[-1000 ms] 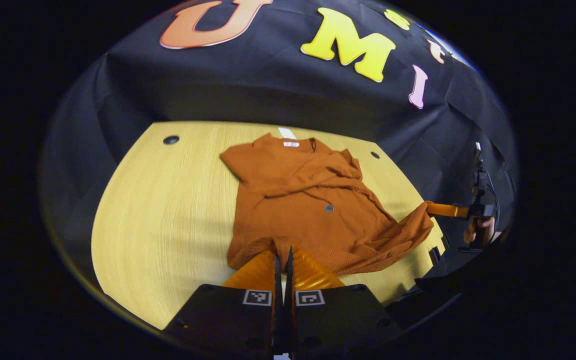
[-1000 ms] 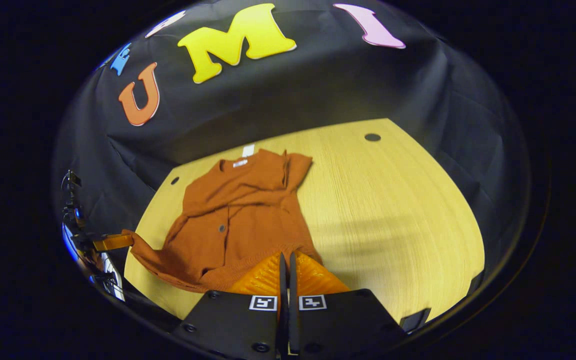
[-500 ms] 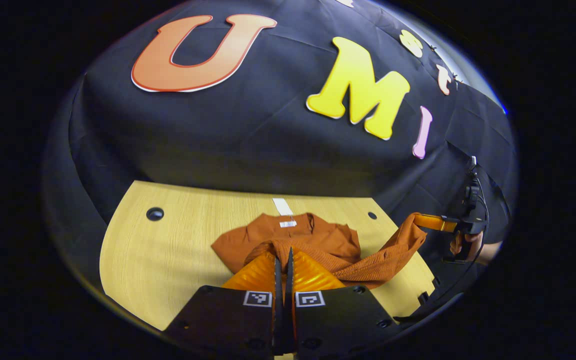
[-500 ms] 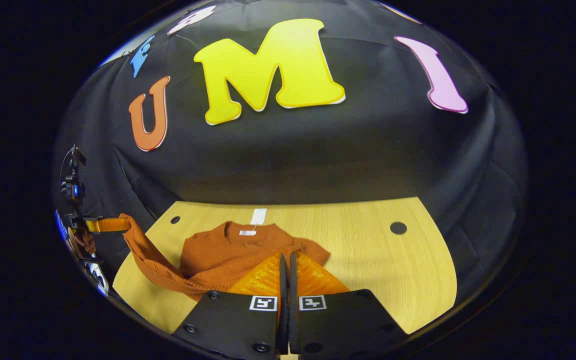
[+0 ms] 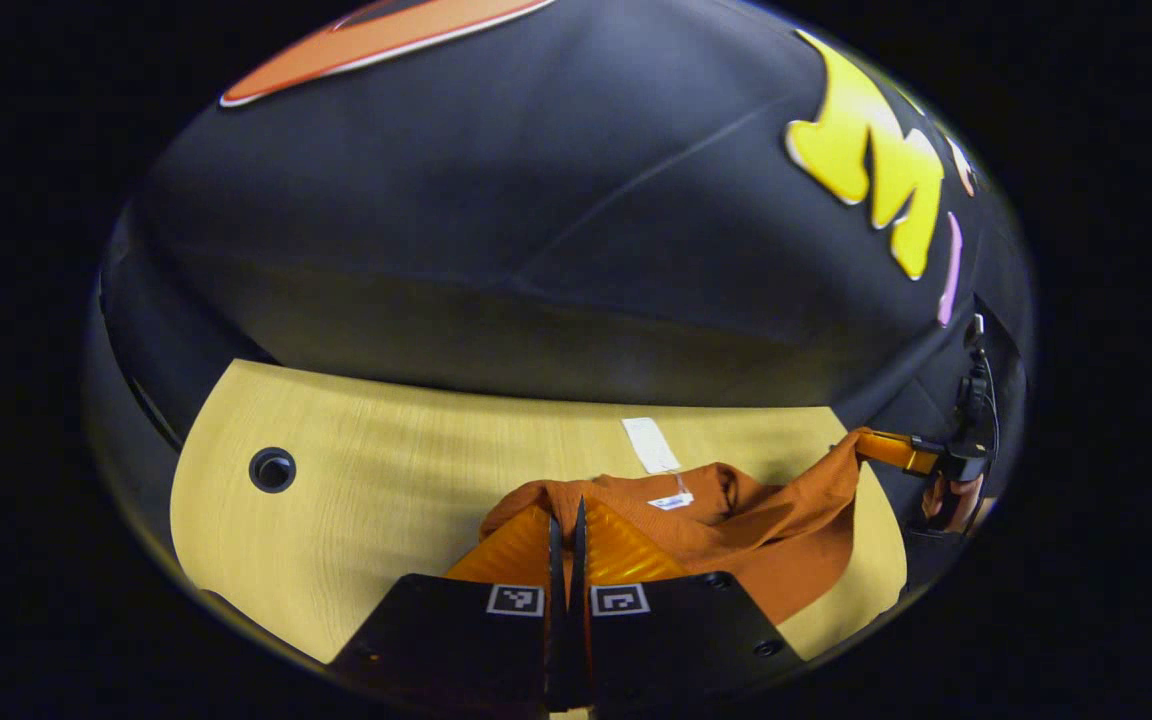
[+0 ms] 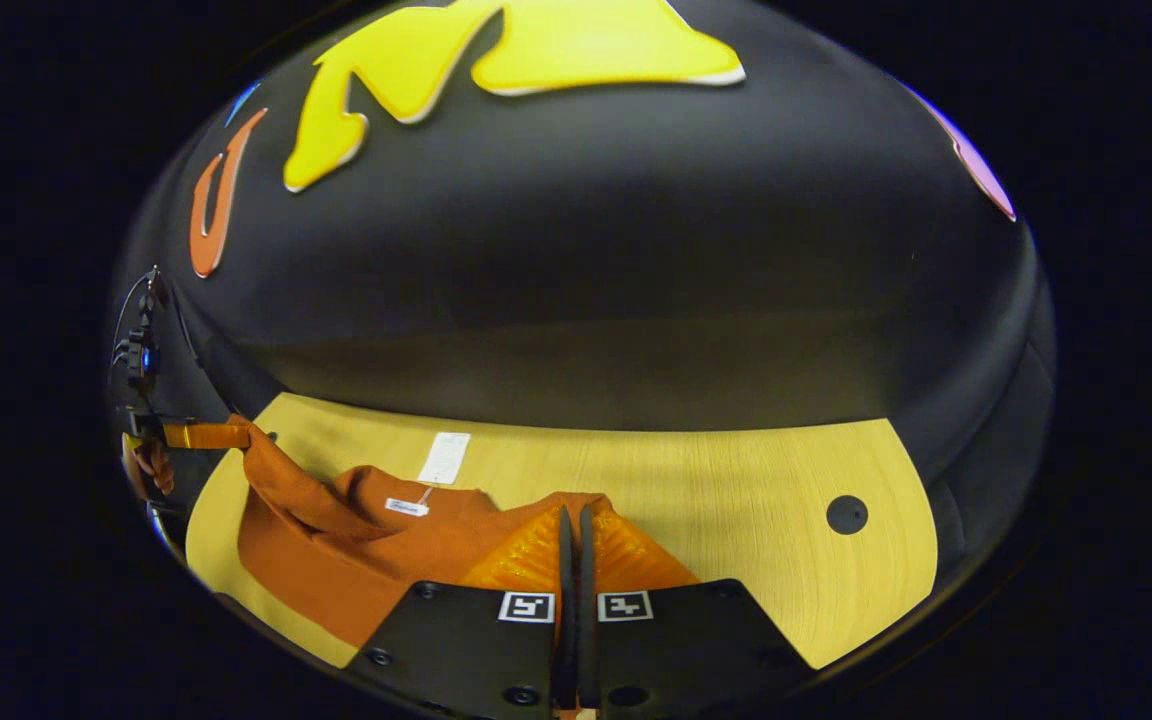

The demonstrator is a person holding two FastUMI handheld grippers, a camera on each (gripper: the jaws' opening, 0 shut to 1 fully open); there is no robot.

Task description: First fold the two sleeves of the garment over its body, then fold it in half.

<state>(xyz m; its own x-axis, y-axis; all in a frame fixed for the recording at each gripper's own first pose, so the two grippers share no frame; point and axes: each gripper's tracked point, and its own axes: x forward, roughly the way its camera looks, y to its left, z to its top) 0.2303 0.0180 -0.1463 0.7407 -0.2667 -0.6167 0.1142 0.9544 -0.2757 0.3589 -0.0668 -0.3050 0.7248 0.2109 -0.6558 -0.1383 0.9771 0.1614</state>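
- The garment [image 5: 736, 530] was a rust-orange knit, its weave ribbed along the edge that was lifted, and it lay bunched at the near side of the table with a small white label sewn inside the collar
- A white paper tag [image 5: 650, 445] lay flat on the wood just beyond the collar — tied to it by a thin string
- The left gripper [image 5: 566, 520] had its two fingers pressed together on a fold of the cloth, which came up over their tips
- The right gripper [image 6: 573, 525] was clamped the same way on the fabric's other corner; seen from the left gripper view it stood off at the far right, a hand [image 5: 948, 497] behind it, with cloth stretched up to its tips
- Between the two grips the lifted edge hung in a sagging span above the part lying on the table
- The table [image 5: 386, 480] was pale yellow wood with a fine grain and a round dark hole [image 5: 272, 469] near one corner
- Black cloth [image 5: 536, 230] rose behind the table as the booth's wall, creased in long lines
- The collar faced the wall; the long axis I could not judge — the cloth was too bunched
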